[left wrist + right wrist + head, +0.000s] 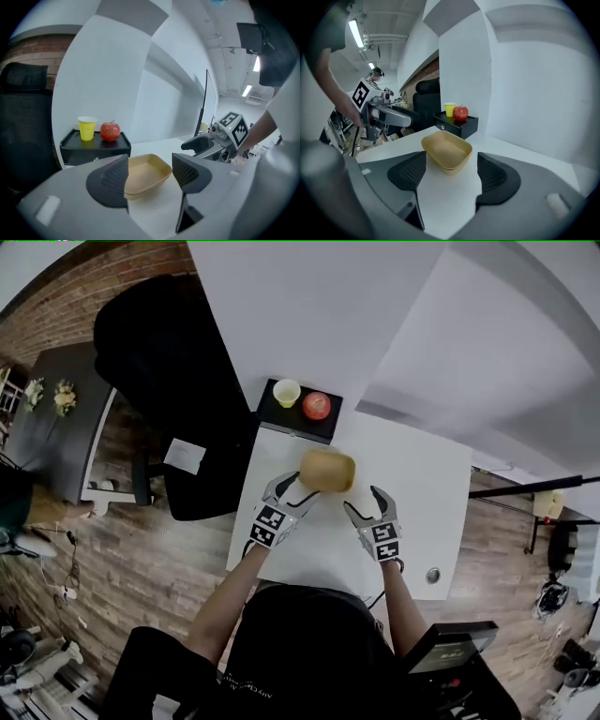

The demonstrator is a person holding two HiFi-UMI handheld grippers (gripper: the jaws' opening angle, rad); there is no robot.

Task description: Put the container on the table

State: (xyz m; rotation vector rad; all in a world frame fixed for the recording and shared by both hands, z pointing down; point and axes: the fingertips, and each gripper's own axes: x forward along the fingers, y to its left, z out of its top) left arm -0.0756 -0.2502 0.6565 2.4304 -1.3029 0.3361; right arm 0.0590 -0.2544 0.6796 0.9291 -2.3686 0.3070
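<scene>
The brown container (327, 470) sits on the white table (422, 484), right side up. It is empty inside. The left gripper (292, 491) is just beside it on one side, and the right gripper (364, 502) is near it on the other side, so the container is between them. Both grippers have their jaws wide apart. They hold nothing, and their pads do not touch the container. Both point toward it and a bit down. Behind the container, at the far edge of the table by the white wall, is a black tray (298, 418). On the tray stand a yellow cup (287, 392) and a red apple (316, 405), side by side. I cannot see what is in the cup.
</scene>
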